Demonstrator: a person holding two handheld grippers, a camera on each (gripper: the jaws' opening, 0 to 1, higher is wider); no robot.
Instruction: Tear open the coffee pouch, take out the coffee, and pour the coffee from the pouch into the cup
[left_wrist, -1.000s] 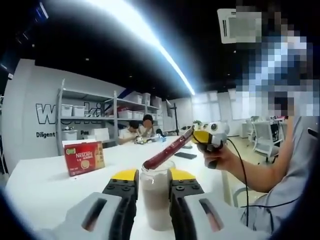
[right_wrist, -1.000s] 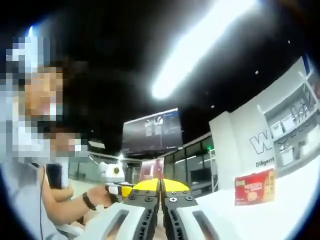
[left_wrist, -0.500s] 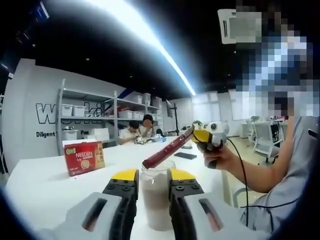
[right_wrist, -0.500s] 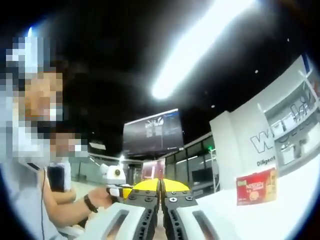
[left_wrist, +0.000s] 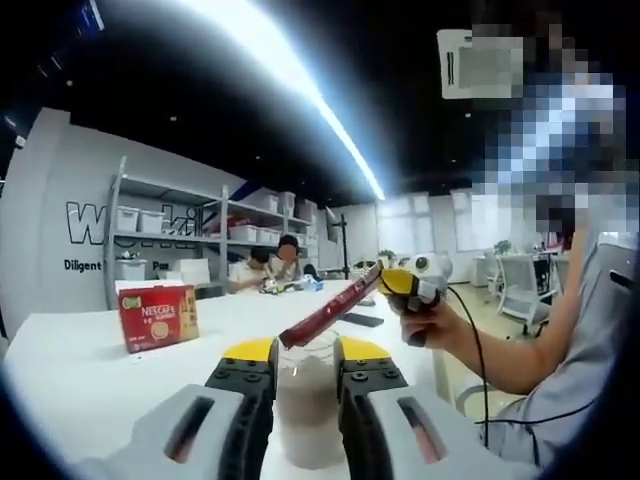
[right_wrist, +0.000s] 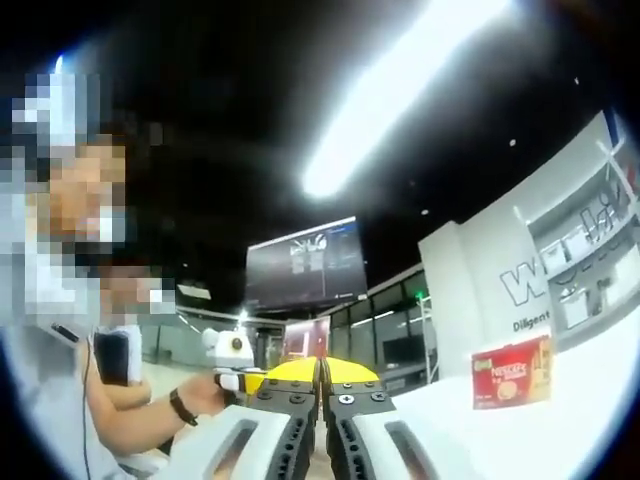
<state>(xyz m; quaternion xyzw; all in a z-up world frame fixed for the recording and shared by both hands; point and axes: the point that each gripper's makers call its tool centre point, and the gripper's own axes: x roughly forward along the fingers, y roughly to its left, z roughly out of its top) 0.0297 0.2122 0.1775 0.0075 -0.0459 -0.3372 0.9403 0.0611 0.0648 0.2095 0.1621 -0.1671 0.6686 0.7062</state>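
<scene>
Between the left gripper (left_wrist: 305, 372) fingers, clamped cup (left_wrist: 306, 400), right gripper (left_wrist: 392, 281) pinching tilted coffee pouch (left_wrist: 328, 318) over it

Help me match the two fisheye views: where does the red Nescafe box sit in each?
Left gripper view: the red Nescafe box stands on the white table, left of centre, beneath the wall shelving.
Right gripper view: the box stands at the right edge on the table.
Shared landmark: the large wall lettering behind it.

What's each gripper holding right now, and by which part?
Left gripper clamps the clear plastic cup by its sides. Right gripper pinches the red coffee pouch by its upper end.
</scene>
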